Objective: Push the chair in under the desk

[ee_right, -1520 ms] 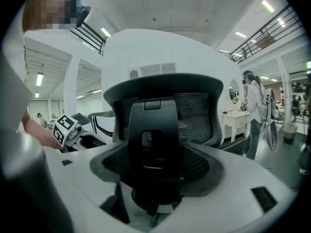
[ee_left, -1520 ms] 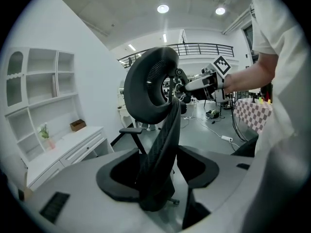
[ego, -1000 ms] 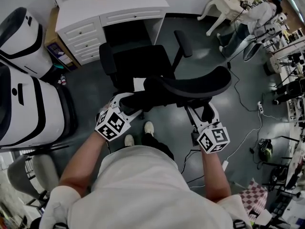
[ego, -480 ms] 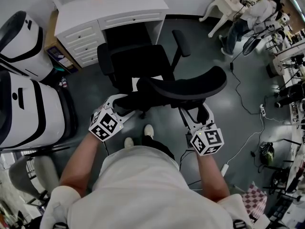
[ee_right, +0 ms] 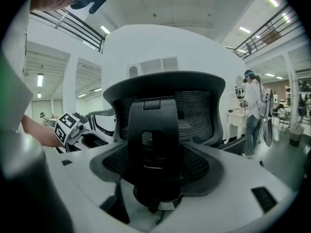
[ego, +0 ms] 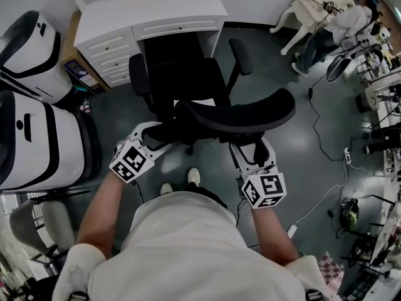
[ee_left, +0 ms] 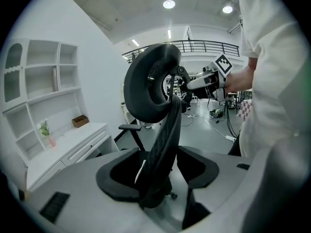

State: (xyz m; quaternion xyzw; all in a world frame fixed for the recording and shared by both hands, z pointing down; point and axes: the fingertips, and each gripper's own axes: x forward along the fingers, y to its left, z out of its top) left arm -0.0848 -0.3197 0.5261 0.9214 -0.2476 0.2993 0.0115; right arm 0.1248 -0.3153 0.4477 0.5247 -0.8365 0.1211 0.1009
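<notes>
Directly behind the two tools stand the person's forearms and a pair of light shoes [ego: 193,176] on the grey floor. The left gripper [ego: 156,132] has its jaws wide apart, with the side edge of the mesh backrest [ego: 241,108] standing between them. The right gripper [ego: 250,150] is likewise spread wide, and the black spine [ee_right: 154,144] at the rear of the backrest fills most of the gap. Whether any pad presses on the chair cannot be told.

Just ahead of both grippers, the black office chair [ego: 188,80] faces away from them. Its armrests flank the seat, and the seat's front edge sits at the mouth of the kneehole. Most of the chair is still outside.

Beyond the chair stands the white desk [ego: 150,8], its drawers [ego: 109,49] ahead and to the left of the left gripper. Further left are large white-and-black rounded housings [ego: 28,127]. Far off to the right of the right gripper, a cable [ego: 326,140] trails over the floor, and another person [ego: 343,21] stands by a white table.
</notes>
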